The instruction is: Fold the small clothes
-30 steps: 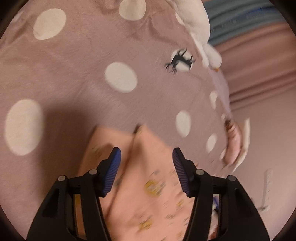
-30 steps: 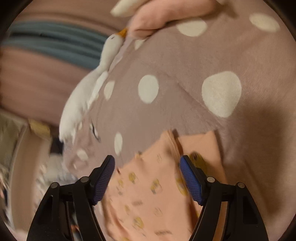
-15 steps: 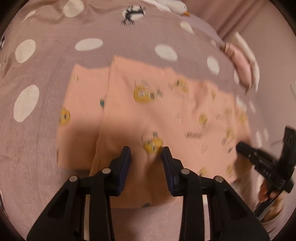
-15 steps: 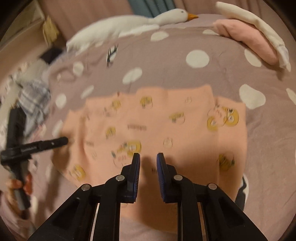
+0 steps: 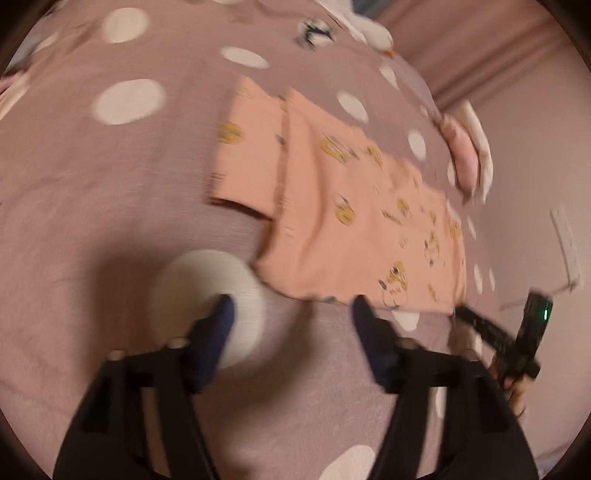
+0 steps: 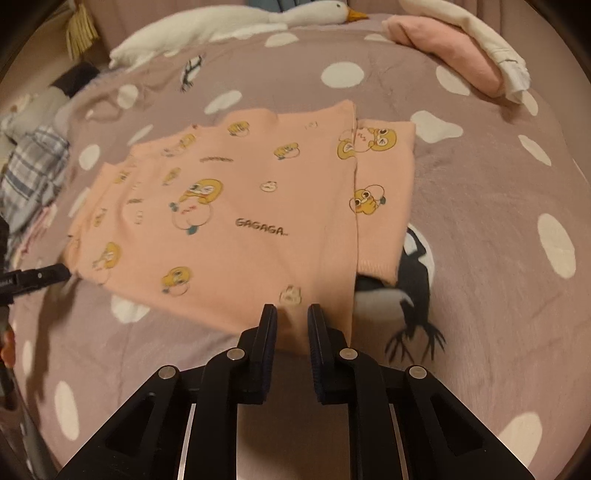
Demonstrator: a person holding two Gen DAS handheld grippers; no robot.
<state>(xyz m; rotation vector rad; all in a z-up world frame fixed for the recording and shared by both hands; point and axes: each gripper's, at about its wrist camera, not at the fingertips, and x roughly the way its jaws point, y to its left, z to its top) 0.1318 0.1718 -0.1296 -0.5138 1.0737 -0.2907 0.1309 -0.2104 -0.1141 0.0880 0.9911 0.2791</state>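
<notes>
A peach-pink child's garment (image 6: 236, 221), printed with yellow cartoon chicks and the word "GAGAGA..", lies flat on a bed covered by a mauve blanket (image 6: 498, 280) with white spots and a black-and-white bird figure. It is folded over on itself: a top layer ends in a straight edge, and a narrower strip of the layer beneath shows along one side. The right gripper (image 6: 291, 314) stands at the garment's near hem with its jaws drawn close together, a narrow gap between the pads and the hem cloth lying in that gap; whether the pads actually pinch the cloth cannot be told. The left gripper (image 5: 291, 306) is blurred and hangs over bare blanket just short of the garment's near edge, its jaws opening with nothing between them, one fingertip above a white spot. At the head of the bed lie a white goose plush (image 6: 229, 22) and a folded pink and cream pile of clothes (image 6: 454, 48); plaid cloth (image 6: 33, 166) sits at the blanket's left edge.
</notes>
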